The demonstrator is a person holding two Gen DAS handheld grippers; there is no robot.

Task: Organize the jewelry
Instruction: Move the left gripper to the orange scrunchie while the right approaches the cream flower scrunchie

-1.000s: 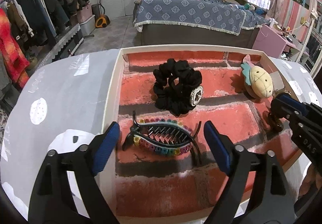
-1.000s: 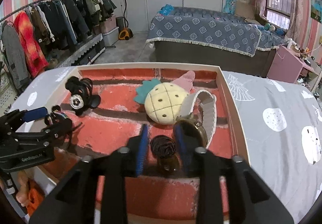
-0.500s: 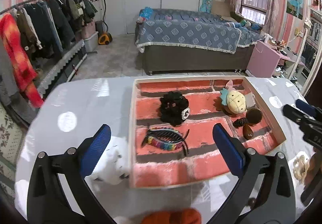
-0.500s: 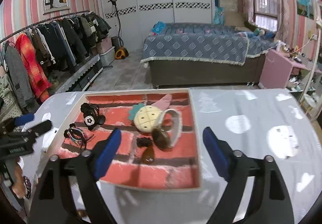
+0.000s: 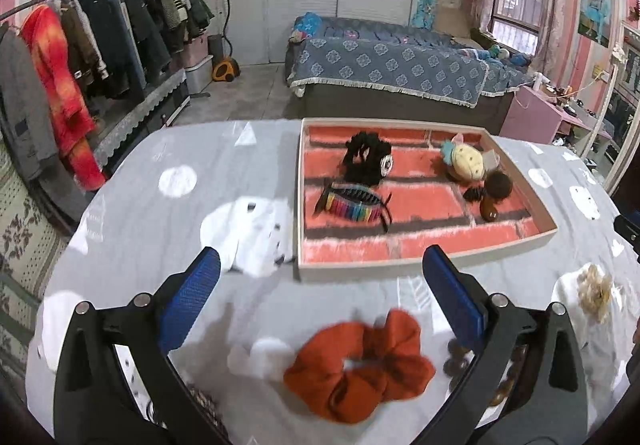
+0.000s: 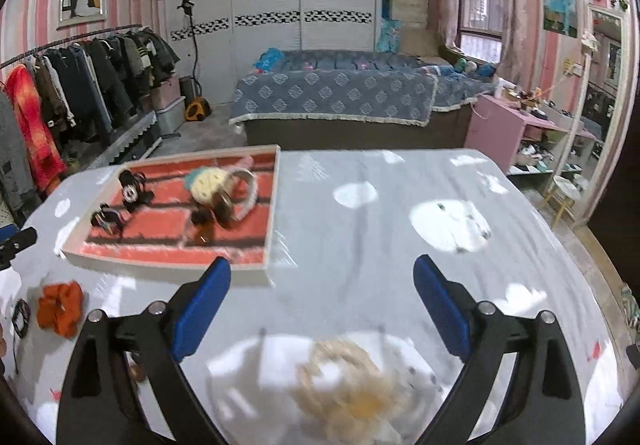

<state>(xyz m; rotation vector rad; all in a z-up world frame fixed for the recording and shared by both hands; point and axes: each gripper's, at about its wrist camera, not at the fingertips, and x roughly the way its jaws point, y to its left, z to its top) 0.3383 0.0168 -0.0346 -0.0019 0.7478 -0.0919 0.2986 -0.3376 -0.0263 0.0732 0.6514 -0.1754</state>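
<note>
Left wrist view: your left gripper (image 5: pixel 320 297) hovers over orange scrunchie (image 5: pixel 360 367) on surface, fingers wide, nothing held; spread suits straddling its bulk. Tray (image 5: pixel 420 269) beyond already holds black scrunchie (image 5: pixel 366 161) and rainbow claw clip (image 5: pixel 352 205). Your right gripper (image 6: pixel 322 305), fingers wide and empty, sits above blurred cream hairpiece (image 6: pixel 348 385), likely next pick.
</note>
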